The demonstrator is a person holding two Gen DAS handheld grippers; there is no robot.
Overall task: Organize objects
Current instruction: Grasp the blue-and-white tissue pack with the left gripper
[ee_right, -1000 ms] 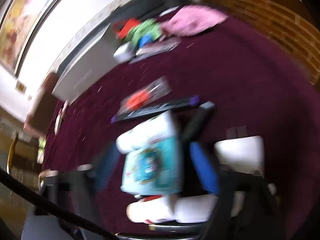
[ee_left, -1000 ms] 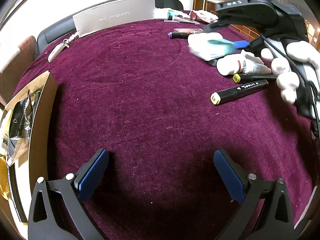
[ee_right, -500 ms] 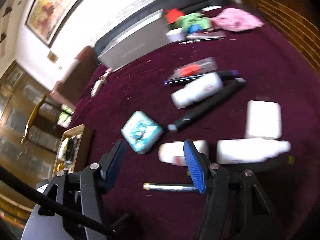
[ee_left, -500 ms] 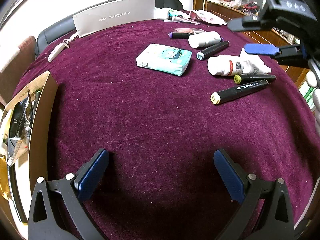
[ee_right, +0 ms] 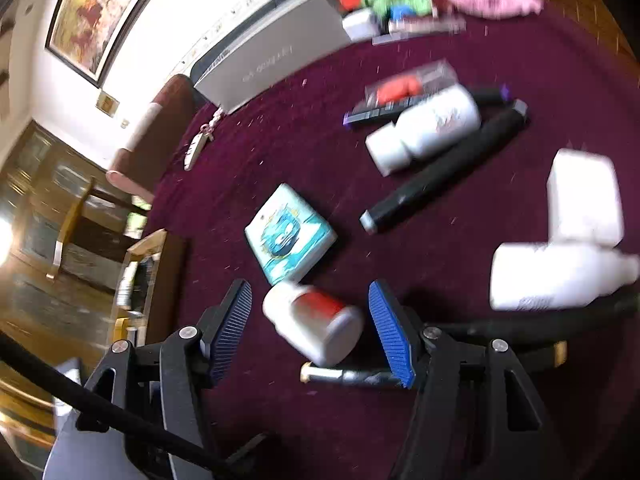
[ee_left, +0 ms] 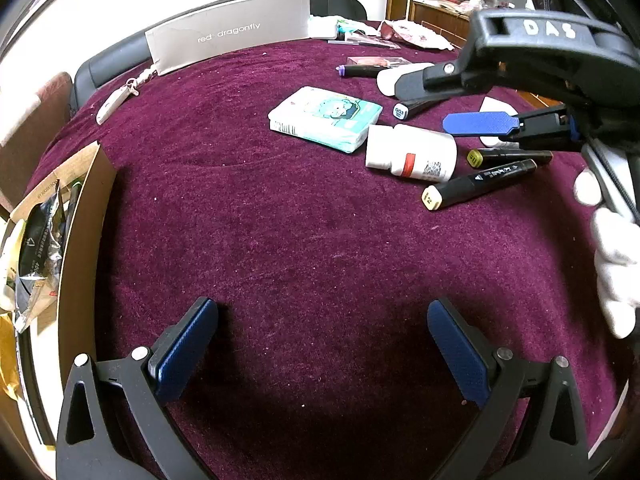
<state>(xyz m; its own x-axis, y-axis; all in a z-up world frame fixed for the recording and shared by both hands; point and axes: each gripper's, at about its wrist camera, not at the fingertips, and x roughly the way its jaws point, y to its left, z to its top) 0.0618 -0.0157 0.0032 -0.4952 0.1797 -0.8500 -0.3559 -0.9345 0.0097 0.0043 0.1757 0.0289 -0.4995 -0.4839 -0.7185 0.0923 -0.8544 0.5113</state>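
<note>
One white bottle (ee_right: pixel 316 326) lying flat, cap toward tissue pack (ee_right: pixel 290 234), between open right gripper (ee_right: pixel 310 330)

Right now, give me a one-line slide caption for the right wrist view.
Open right gripper straddles a white pill bottle lying on the maroon tablecloth, tissue pack just beyond.

Maroon cloth table (ee_left: pixel 280 240) with markers (ee_left: pixel 478 184), bottles (ee_left: pixel 412 154)

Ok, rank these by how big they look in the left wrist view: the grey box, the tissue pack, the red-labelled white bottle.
1. Grey box, though farthest from the camera.
2. Tissue pack.
3. Red-labelled white bottle, close to the pack in size.
</note>
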